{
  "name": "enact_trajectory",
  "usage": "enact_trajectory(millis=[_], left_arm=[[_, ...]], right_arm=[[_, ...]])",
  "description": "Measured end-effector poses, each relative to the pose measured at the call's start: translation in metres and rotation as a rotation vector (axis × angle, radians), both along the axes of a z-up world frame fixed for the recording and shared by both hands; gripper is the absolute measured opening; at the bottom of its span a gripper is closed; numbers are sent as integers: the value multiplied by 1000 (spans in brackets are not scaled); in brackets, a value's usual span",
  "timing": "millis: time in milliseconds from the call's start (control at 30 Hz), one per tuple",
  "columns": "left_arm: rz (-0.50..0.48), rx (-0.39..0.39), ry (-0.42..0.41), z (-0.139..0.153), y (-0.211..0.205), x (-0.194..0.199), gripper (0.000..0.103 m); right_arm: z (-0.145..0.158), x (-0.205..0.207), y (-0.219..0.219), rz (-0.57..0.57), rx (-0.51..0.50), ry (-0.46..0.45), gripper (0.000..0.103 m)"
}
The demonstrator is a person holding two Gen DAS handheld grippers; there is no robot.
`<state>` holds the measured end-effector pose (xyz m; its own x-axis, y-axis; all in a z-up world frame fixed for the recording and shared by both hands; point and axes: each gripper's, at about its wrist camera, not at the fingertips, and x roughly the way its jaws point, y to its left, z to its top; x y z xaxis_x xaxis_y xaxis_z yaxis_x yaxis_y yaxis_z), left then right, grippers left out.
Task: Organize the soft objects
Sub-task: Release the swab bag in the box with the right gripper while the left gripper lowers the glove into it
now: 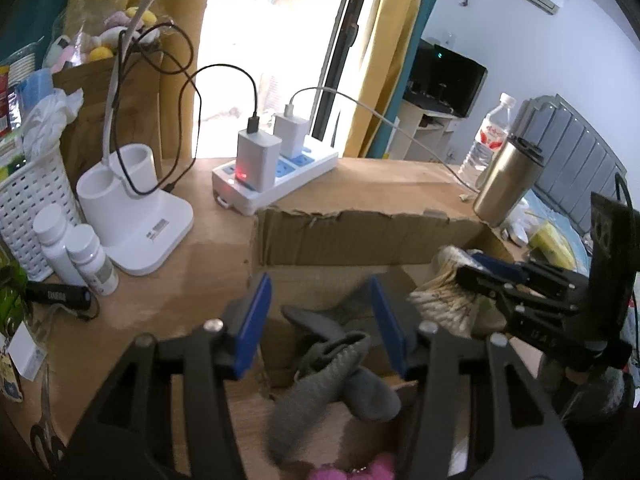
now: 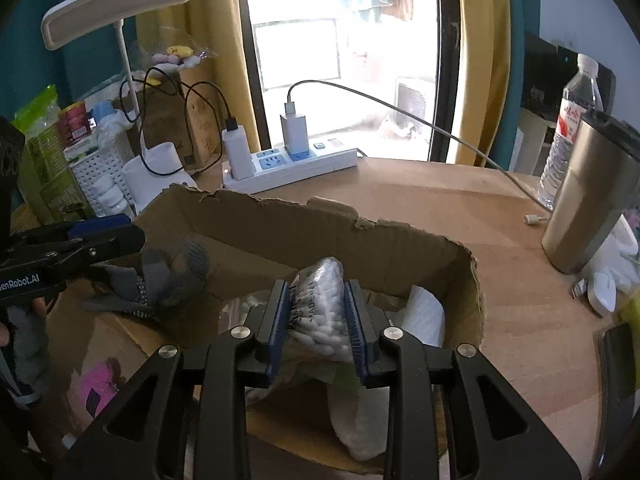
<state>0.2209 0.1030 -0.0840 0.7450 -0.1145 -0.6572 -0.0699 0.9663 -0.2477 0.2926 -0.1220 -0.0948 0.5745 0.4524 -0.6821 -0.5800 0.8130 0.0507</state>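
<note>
Jaws of the left gripper point(image 1: 320, 320) stood spread, their blue pads pressing on nothing, with a pair of grey knitted gloves point(image 1: 332, 376) lying loose between and below them. Those gloves draped over the near wall of the torn brown cardboard box point(image 2: 320, 220), toward the box's 9 o'clock side in the right wrist view. At 6 o'clock in the left wrist view a fluffy pink item point(image 1: 360, 472) showed only as a sliver at the frame's edge, too cropped to identify.

Inside the same box, the right gripper point(image 2: 316, 320) pinched a clear plastic packet of white cotton swabs point(image 2: 320, 308) between its blue ribbed pads, the packet standing upright above the box's floor. Just beyond it at 2 o'clock lay a white soft wad point(image 2: 424, 312) against the box's far corner.

Farther out on the wooden tabletop point(image 2: 460, 208), a white power strip point(image 2: 292, 164) sat at 12 o'clock behind the box, carrying two white chargers. A white desk lamp point(image 2: 120, 4) rose at 10 o'clock beside a white perforated basket point(image 1: 28, 208) and two small white bottles point(image 1: 72, 256). At 3 o'clock stood a brushed steel tumbler point(image 2: 588, 196), with a clear plastic water bottle point(image 2: 568, 128) just behind it.
</note>
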Motion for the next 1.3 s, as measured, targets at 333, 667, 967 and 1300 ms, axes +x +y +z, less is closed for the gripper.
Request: enact_trajectory(millis=[333, 667, 967, 1300], left_arm=[[-1, 5, -14, 6, -2, -10, 53], [-5, 10, -39, 15, -8, -27, 53], [-10, 12, -60, 22, -16, -45, 54], [-14, 10, -80, 27, -22, -63, 56]], right_arm=[[3, -7, -5, -16, 0, -1, 51], [17, -22, -13, -23, 18, -24, 53], [26, -41, -16, -10, 27, -41, 53], [34, -60, -21, -6, 33, -58, 53]])
